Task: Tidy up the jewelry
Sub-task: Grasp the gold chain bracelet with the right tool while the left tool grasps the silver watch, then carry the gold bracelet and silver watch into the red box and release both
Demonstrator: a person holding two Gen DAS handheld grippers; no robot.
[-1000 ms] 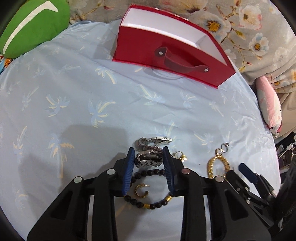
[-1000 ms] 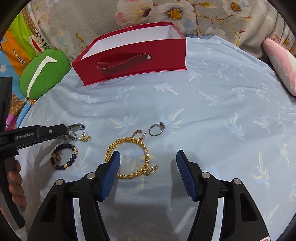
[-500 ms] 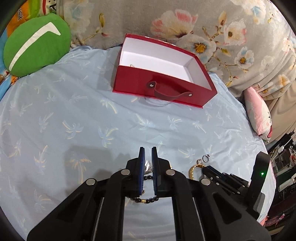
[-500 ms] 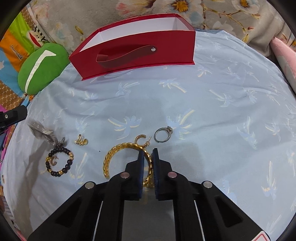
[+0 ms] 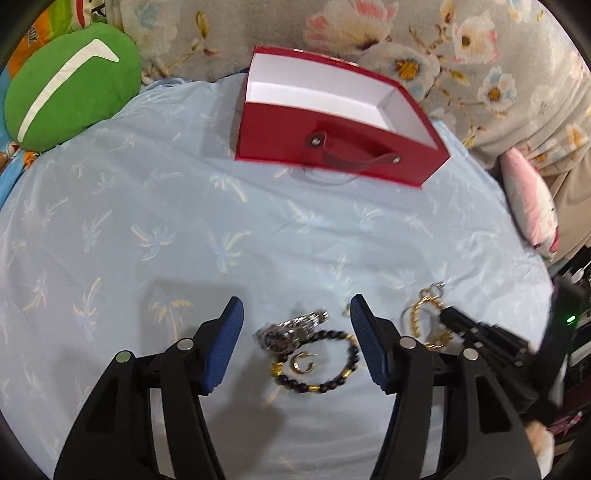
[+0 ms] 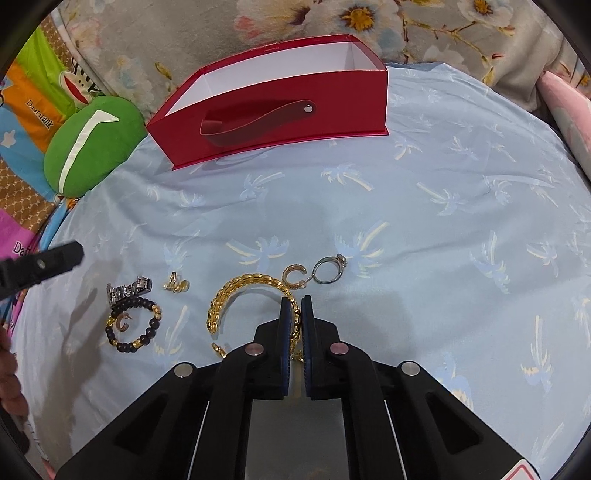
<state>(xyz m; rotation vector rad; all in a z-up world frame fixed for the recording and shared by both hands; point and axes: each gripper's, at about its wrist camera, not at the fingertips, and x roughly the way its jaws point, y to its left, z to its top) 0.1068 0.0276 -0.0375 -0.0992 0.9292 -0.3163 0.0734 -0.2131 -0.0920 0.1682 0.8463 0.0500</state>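
My left gripper [image 5: 295, 317] is open above the silver watch [image 5: 291, 330], which lies on the blue cloth and touches a black bead bracelet [image 5: 325, 363] with a gold hoop earring [image 5: 303, 362] inside it. My right gripper [image 6: 295, 304] is shut on the gold chain bracelet [image 6: 229, 295], pinching its right side. The same watch [image 6: 127, 290] and bead bracelet [image 6: 133, 325] show at the left in the right wrist view. A gold earring [image 6: 293, 275], a silver ring [image 6: 328, 267] and a small gold piece [image 6: 176, 285] lie nearby. The red box [image 5: 332, 122] stands open at the back.
A green cushion [image 5: 70, 85] sits at the back left and a pink pillow [image 5: 532, 206] at the right edge. Floral fabric [image 6: 406, 33] rises behind the box [image 6: 280, 110]. The left gripper's arm [image 6: 37, 264] enters the right wrist view at the left.
My left gripper was shut on the watch and lifted it, then opened; the watch now lies by the bead bracelet. My right gripper closed on the gold chain bracelet.
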